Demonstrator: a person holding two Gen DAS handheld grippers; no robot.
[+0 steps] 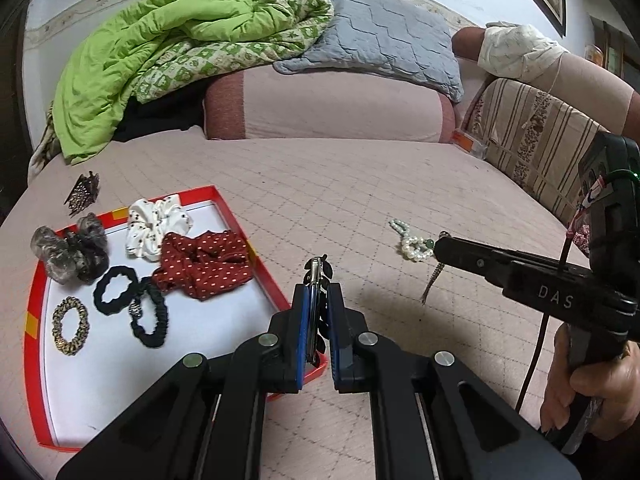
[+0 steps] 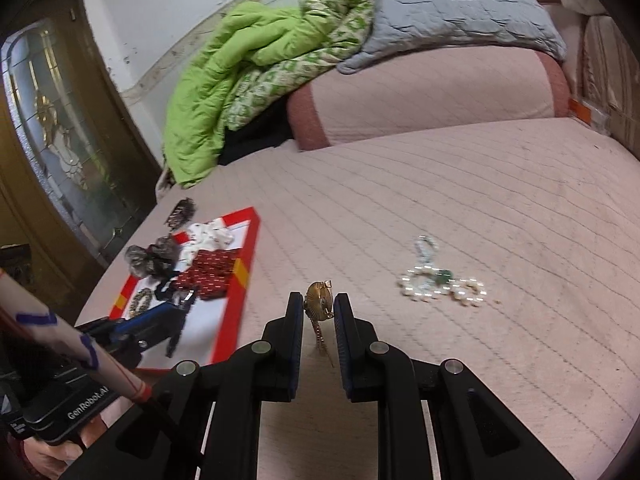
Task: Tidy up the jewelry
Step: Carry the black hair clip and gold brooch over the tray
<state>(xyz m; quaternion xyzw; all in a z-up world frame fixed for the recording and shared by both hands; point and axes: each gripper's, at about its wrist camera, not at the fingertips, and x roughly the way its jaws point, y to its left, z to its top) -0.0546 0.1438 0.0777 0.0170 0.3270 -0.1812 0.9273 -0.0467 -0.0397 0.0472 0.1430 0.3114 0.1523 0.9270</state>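
My left gripper is shut on a black hair clip with a metal bar, held over the near right corner of the red tray. On the tray's white floor lie a red dotted scrunchie, a white one, black hair ties and a leopard tie. My right gripper is shut on a gold pendant, raised off the bed with its chain dangling. A pearl bracelet lies on the pink bedspread to its right.
A brown claw clip lies on the bed beyond the tray. A green quilt, grey pillow and pink bolster sit at the back, a striped cushion on the right. A hand grips the right handle.
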